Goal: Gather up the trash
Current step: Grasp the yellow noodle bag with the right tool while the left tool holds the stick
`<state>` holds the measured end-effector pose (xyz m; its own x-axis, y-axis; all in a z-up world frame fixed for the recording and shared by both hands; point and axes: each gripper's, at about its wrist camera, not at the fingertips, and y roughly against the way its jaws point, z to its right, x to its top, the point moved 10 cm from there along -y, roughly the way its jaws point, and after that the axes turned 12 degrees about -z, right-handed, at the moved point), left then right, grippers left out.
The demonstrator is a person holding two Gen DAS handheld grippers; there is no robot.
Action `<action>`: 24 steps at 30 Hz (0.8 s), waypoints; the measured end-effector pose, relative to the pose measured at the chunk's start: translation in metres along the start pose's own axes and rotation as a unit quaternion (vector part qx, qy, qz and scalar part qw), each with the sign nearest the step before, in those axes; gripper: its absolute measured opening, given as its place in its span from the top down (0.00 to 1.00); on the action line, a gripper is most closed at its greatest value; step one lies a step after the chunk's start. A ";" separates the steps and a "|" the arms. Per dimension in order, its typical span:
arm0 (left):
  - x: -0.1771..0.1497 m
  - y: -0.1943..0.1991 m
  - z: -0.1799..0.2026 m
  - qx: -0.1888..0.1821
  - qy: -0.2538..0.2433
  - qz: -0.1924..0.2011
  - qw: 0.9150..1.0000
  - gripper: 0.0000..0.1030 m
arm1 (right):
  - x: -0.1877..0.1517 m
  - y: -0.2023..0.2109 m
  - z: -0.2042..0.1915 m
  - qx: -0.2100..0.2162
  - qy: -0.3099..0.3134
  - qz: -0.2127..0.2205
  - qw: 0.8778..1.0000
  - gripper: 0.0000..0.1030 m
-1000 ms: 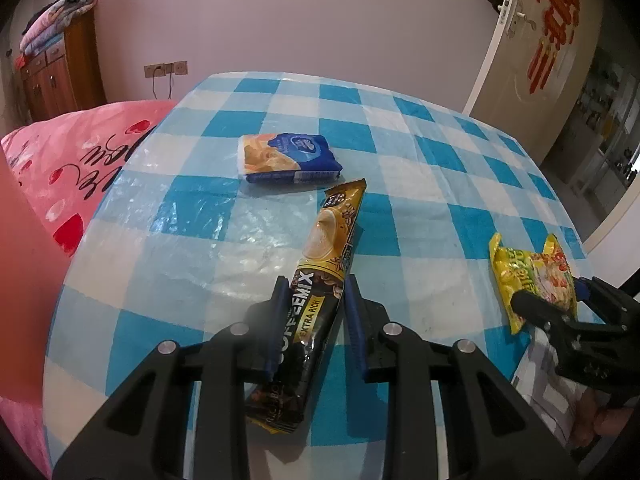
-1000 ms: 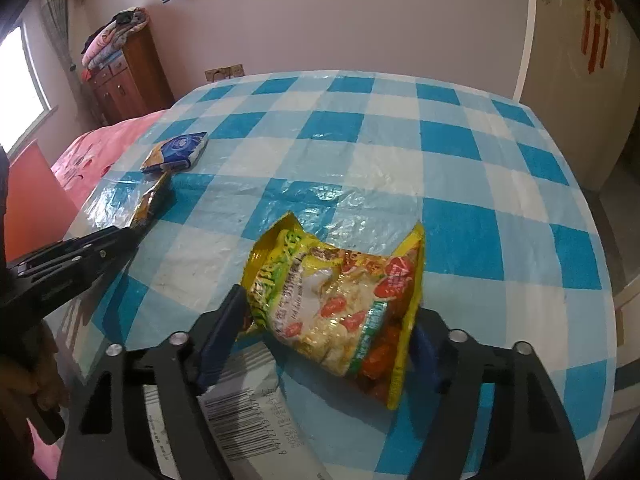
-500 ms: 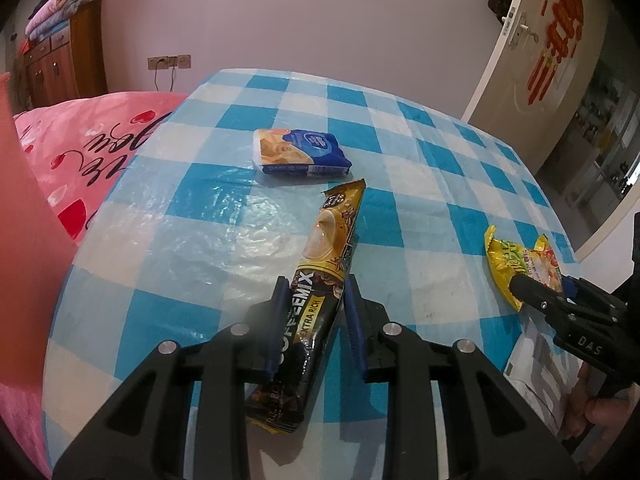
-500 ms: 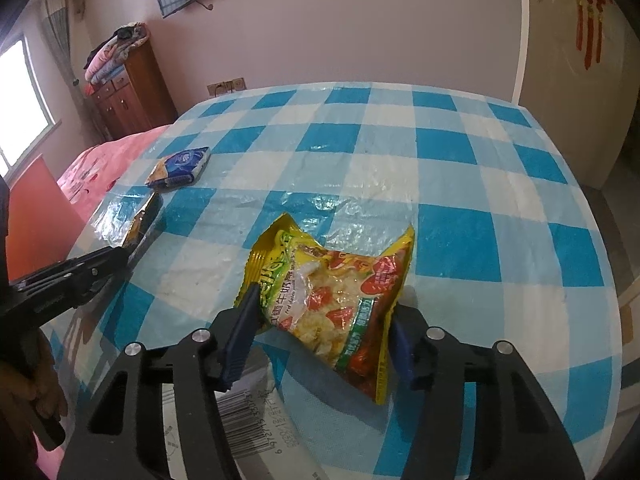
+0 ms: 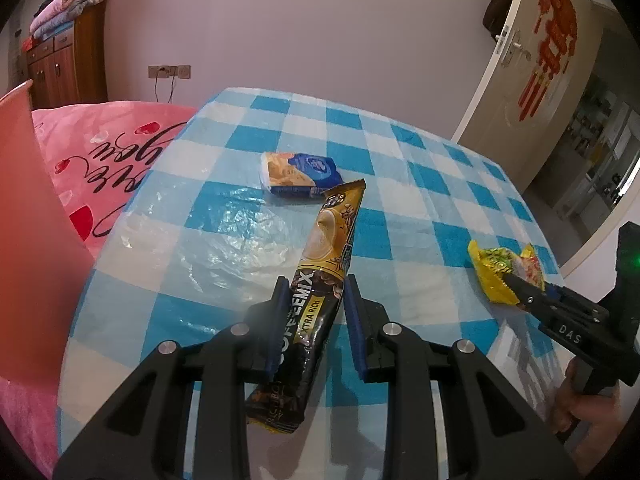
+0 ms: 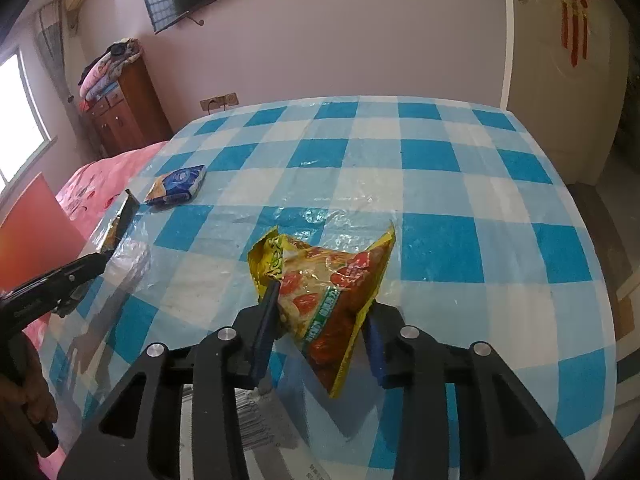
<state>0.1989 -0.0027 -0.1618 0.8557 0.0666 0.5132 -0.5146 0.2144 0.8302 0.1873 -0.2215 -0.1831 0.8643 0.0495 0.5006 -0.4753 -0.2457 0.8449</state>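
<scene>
Compared with a second ago, the left gripper (image 5: 313,304) is lifting the coffee sachet (image 5: 316,276) it is clamping off the checked table (image 5: 224,240), its far end pointing to 1 o'clock. The right gripper (image 6: 320,320) is raising the pinched yellow noodle packet (image 6: 328,280) too. The blue packet (image 5: 298,174) is lying at 11 o'clock, while the paper (image 6: 256,416) under the right gripper is mostly hidden.

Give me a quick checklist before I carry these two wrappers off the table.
1. Left gripper closed on the coffee sachet: ok.
2. Sachet clear of the table: ok, its far end is tilted up.
3. Right gripper closed on the yellow snack bag: ok, bag crumpled between the fingers.
4. Snack bag fully off the table: cannot tell.
5. Blue packet collected: not ok, it lies on the cloth.
6. Trash bin in view: not ok, none is visible.
</scene>
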 end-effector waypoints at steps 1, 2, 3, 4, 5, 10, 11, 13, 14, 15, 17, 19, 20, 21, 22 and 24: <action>0.000 0.002 0.000 -0.001 0.000 0.002 1.000 0.72 | 0.000 0.001 0.000 0.001 -0.001 0.001 1.000 0.62; 0.000 0.005 -0.001 -0.003 0.000 0.004 1.000 0.72 | 0.000 0.002 0.000 0.002 -0.002 0.002 1.000 0.63; 0.000 0.007 -0.001 -0.003 0.000 0.005 1.000 0.72 | 0.001 0.004 0.000 0.003 -0.004 0.004 1.000 0.63; 0.000 0.009 -0.001 -0.005 0.000 0.007 1.000 0.72 | 0.001 0.005 0.000 0.003 -0.004 0.005 1.000 0.63; 0.000 0.011 -0.001 -0.006 0.000 0.008 1.000 0.72 | 0.002 0.006 0.000 0.002 -0.004 0.007 1.000 0.63; 0.001 0.023 -0.002 -0.011 -0.002 0.019 1.000 0.72 | 0.005 0.018 -0.004 0.002 -0.004 0.019 1.000 0.64; 0.002 0.027 -0.003 -0.012 -0.002 0.023 1.000 0.72 | 0.007 0.020 -0.006 0.002 -0.003 0.021 1.000 0.64; 0.003 0.033 -0.004 -0.014 -0.002 0.029 0.999 0.72 | 0.010 0.026 -0.010 0.001 0.000 0.026 1.000 0.64; 0.003 0.036 -0.004 -0.015 -0.002 0.032 0.999 0.72 | 0.011 0.028 -0.012 0.001 0.001 0.028 1.000 0.64; 0.003 0.039 -0.004 -0.016 -0.002 0.034 0.999 0.72 | 0.012 0.031 -0.014 0.004 0.002 0.030 1.000 0.64; 0.005 0.046 -0.005 -0.018 -0.001 0.041 0.999 0.72 | 0.015 0.036 -0.019 0.008 0.002 0.034 0.999 0.64; 0.007 0.052 -0.006 -0.020 -0.001 0.047 0.999 0.72 | 0.018 0.042 -0.026 0.011 0.005 0.038 0.999 0.64; 0.007 0.055 -0.006 -0.022 -0.001 0.050 0.999 0.72 | 0.020 0.044 -0.028 0.013 0.007 0.039 0.999 0.64; 0.008 0.058 -0.007 -0.023 -0.001 0.052 0.998 0.72 | 0.021 0.046 -0.032 0.016 0.008 0.041 0.999 0.64; 0.008 0.060 -0.007 -0.023 -0.001 0.055 0.998 0.72 | 0.023 0.049 -0.037 0.020 0.009 0.042 0.999 0.64; 0.010 0.068 -0.008 -0.025 0.000 0.061 0.998 0.72 | 0.025 0.053 -0.044 0.028 0.013 0.044 0.999 0.64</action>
<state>0.1727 0.0202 -0.1026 0.7867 0.0959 0.6099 -0.6118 0.2537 0.7492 0.1766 -0.1906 -0.1172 0.8148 0.0500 0.5776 -0.5387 -0.3031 0.7861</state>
